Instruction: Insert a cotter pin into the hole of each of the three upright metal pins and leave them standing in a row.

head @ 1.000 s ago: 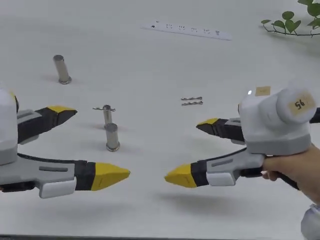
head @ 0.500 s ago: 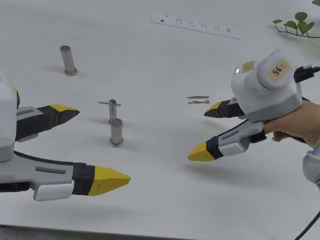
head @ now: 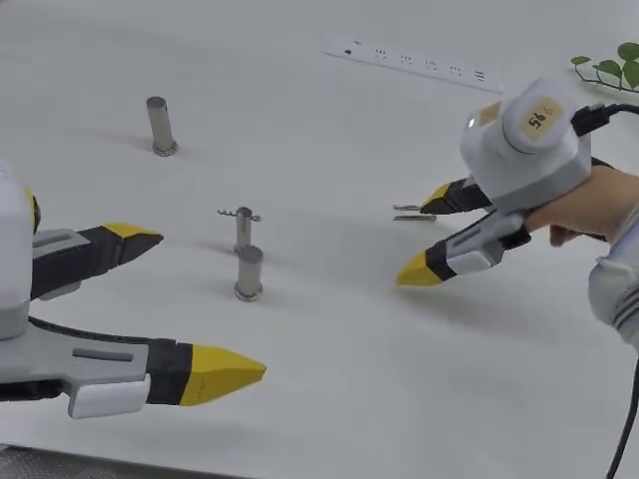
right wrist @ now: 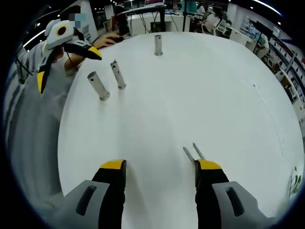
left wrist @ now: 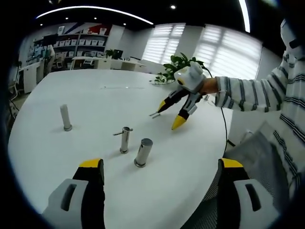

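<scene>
Three upright metal pins stand on the white table: a far one [head: 160, 127], a middle one [head: 243, 230] with a cotter pin [head: 238, 213] through its top, and a near bare one [head: 249, 273]. Two loose cotter pins [head: 407, 215] lie to the right. My right gripper [head: 414, 244] is open and tilted down, its upper jaw tip right over those pins. In the right gripper view the loose cotter pins [right wrist: 192, 152] lie just ahead of its right jaw. My left gripper [head: 212, 302] hovers open at the near left, short of the pins [left wrist: 142, 152].
A white power strip [head: 414, 60] lies at the far edge and a green plant [head: 609, 70] sits at the back right. Bare tabletop [head: 329, 349] stretches between the two grippers.
My right gripper has moved away from me and to the right, tipping down until its upper jaw reaches the loose cotter pins. The left gripper has stayed put, still open.
</scene>
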Demonstrator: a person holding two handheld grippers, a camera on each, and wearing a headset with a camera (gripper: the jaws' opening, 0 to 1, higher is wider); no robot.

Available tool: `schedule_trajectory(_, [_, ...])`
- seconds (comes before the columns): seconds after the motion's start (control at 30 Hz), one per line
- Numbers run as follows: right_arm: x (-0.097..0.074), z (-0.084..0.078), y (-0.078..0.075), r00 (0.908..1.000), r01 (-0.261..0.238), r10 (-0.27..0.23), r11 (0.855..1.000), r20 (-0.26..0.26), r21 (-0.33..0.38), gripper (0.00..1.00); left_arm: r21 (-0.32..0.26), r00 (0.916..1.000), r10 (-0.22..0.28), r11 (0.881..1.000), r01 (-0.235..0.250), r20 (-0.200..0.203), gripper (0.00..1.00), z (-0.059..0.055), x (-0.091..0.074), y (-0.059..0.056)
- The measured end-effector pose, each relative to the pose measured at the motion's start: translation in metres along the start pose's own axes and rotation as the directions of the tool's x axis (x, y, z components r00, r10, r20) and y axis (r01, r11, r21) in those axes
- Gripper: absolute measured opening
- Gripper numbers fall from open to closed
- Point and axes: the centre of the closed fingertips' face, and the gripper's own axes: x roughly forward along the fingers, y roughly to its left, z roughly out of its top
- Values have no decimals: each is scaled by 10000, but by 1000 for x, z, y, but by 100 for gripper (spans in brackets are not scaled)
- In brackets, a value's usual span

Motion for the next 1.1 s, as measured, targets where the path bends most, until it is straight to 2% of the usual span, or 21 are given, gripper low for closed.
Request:
schedule_trajectory(0.07, [2,-2,-5,10000,4,-4,10000,-68,9,59,-155,9999,-31,9999,33,102,99,0,0,-1])
schedule_trajectory(0.2, [5,-4,-11,9995,24,-28,9999,-304,-146,56,-121,10000,2,9999,-2,-26,99,-2,-2,0])
schedule_trajectory(0.4, [7,-5,-18,9993,11,0,9996,-386,282,52,-236,9998,177,9996,-176,19,99,-4,-4,5])
schedule_trajectory(0.5, [6,-6,-17,9992,-1,20,9989,-406,466,51,-334,9995,288,9990,-285,96,99,-5,-5,7])
schedule_trajectory(0.57, [6,-6,-17,9991,19,-2,9991,-416,413,49,-506,9995,325,9982,-322,45,99,-7,-5,7])
schedule_trajectory(0.83, [4,-10,-16,9973,62,-45,9997,-732,223,40,-607,9993,373,9975,-373,2,97,-10,-4,6])
schedule_trajectory(0.9, [4,-9,-18,9969,54,-34,9997,-781,259,37,-552,9992,404,9977,-405,-18,97,-11,-4,6])
schedule_trajectory(0.97, [4,-9,-20,9965,40,-6,9991,-832,414,27,-417,9988,497,9979,-495,18,96,-11,-3,8])
schedule_trajectory(1.03, [5,-10,-21,9964,36,35,9965,-849,831,18,-587,9981,605,9964,-608,-67,97,-12,-4,11])
schedule_trajectory(1.1, [5,-10,-24,9962,100,-27,9965,-872,834,13,-592,9975,708,9957,-711,-69,97,-11,-4,13])
